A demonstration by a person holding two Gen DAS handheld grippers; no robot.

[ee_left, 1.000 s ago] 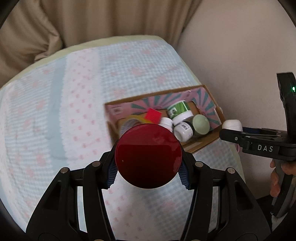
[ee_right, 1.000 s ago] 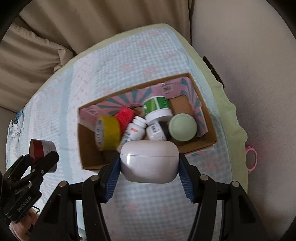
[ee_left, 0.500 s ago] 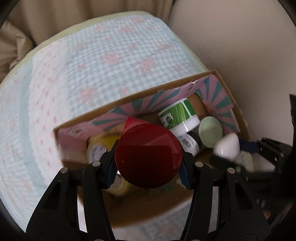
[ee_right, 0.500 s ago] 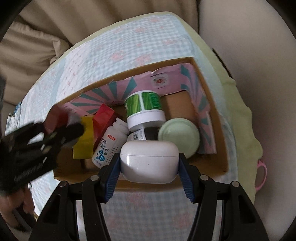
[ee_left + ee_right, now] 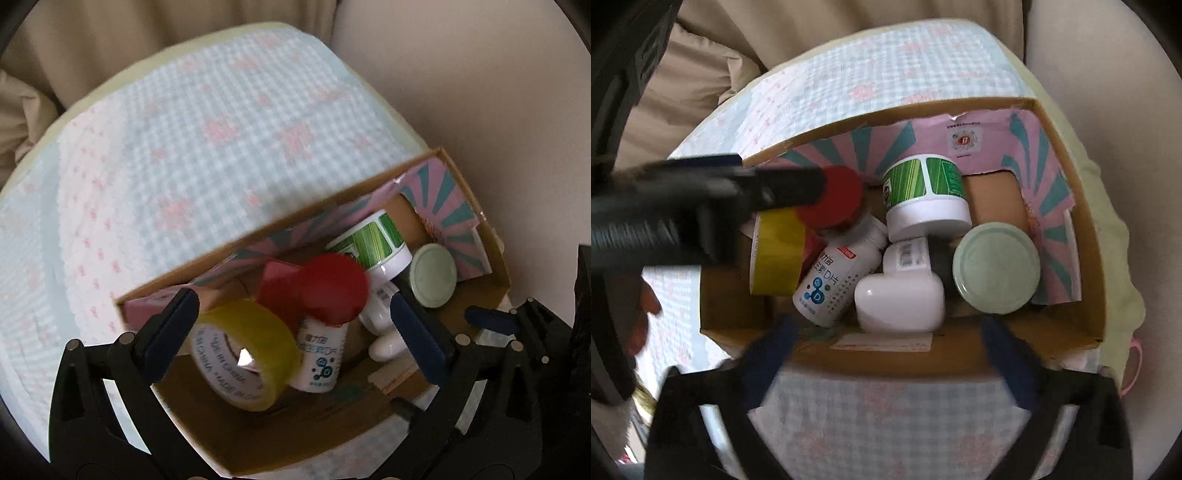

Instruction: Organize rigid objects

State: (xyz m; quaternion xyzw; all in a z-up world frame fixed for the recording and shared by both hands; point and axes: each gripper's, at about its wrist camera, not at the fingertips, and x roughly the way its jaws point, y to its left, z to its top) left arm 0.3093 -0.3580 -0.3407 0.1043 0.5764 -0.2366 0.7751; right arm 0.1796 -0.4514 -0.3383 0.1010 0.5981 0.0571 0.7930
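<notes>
Both tools stand over the cardboard box (image 5: pixel 1067 155). The left tool (image 5: pixel 295 332) has just spread its jaws and is released; the red-lidded jar (image 5: pixel 332 291) sits inside the box, atop the white vitamin bottle (image 5: pixel 838 280), free of the pads. The right tool (image 5: pixel 886 354) has likewise just opened; the white earbud case (image 5: pixel 899 302) lies inside the box near its front wall, beside the pale green lid (image 5: pixel 997 267).

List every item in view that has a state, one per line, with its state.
left gripper: open, jaws just opened, nothing gripped
right gripper: open, jaws just opened, nothing gripped
red-lidded jar: released, atop the pile
white earbud case: closed, in the box
cardboard box: open-topped
yellow tape roll: on edge
green-labelled jar: lying tilted
</notes>
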